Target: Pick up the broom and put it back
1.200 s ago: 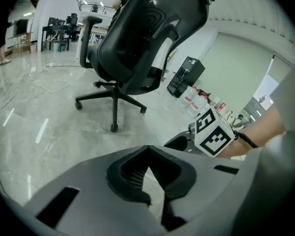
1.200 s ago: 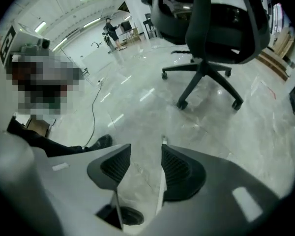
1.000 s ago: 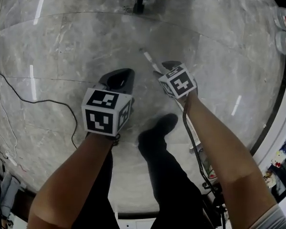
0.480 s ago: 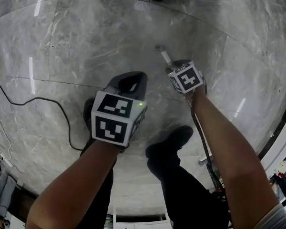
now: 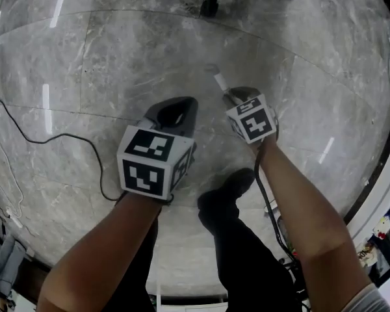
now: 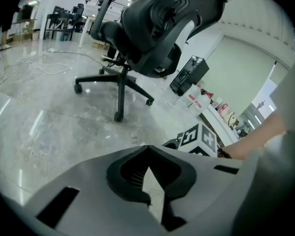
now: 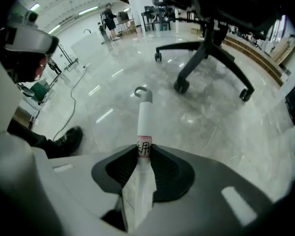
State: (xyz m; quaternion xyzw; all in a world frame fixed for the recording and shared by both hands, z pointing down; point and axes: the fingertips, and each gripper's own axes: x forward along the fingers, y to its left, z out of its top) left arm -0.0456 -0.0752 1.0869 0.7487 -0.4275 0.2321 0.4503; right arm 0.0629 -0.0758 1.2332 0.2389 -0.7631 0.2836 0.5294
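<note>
Right tool [image 7: 143, 150] closing on the broom [image 7: 144, 113] handle, apparently lying on the floor [image 7: 211, 127]. Left tool [image 6: 148, 150] clenched, empty. Handle judged light, stiff and slick: grip mid-shaft.

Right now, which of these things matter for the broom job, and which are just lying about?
For the job: broom handle, between the closing jaws of the right gripper; left gripper, shut and empty.
Just lying about: office chair; black cable on the floor.
</note>
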